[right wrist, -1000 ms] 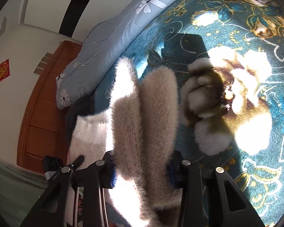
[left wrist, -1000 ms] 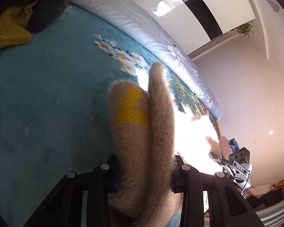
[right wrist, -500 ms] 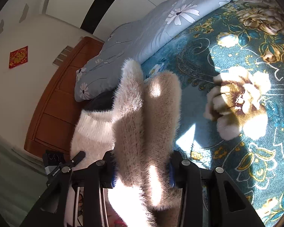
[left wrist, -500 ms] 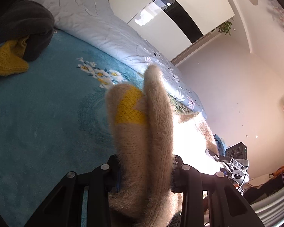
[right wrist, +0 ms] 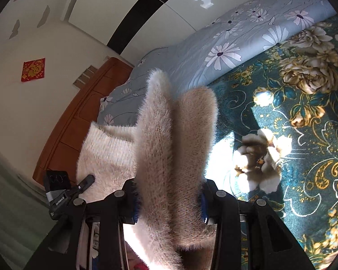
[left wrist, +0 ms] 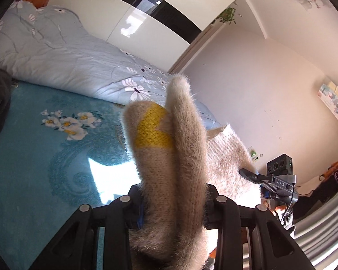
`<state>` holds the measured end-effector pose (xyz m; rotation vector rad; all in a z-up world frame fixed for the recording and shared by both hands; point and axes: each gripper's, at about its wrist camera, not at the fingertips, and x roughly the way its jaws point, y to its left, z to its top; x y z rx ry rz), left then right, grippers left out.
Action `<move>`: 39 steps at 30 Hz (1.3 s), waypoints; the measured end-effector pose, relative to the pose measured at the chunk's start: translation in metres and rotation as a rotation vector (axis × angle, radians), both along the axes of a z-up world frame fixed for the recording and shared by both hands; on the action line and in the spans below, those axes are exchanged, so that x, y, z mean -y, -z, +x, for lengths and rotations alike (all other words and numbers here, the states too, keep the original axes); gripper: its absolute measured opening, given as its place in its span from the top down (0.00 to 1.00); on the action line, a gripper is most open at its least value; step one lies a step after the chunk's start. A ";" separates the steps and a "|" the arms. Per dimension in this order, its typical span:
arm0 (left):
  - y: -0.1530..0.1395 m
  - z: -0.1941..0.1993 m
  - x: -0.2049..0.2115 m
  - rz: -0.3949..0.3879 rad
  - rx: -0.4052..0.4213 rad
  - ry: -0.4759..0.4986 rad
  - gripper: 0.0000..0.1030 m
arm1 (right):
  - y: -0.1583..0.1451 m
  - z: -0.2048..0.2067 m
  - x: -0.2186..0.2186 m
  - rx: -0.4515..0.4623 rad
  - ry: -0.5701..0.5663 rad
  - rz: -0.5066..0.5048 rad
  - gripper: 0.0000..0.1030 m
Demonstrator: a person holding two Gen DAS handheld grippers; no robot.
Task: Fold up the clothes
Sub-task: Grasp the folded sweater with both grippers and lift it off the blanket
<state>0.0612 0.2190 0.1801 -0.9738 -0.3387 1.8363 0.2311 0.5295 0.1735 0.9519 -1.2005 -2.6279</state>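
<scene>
Sweater (left wrist: pixel 169 157) bunched upright blocks view of floral quilt (left wrist: pixel 78 67).

Home bedroom. Bed beyond fingers, teal floral bedspread (left wrist: pixel 33 157) over it. Pale blue daisy-print quilt (left wrist: pixel 78 67) heaped along bed's far side. Wooden headboard (right wrist: pixel 74 123) left of fingers. Glossy white-and-black wardrobe (right wrist: pixel 146 11) behind bed. Red paper ornament (right wrist: pixel 33 69) on wall.
</scene>
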 end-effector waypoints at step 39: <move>0.019 0.119 -0.461 0.039 0.093 0.522 0.63 | -0.068 0.248 -0.391 0.098 0.453 0.192 0.60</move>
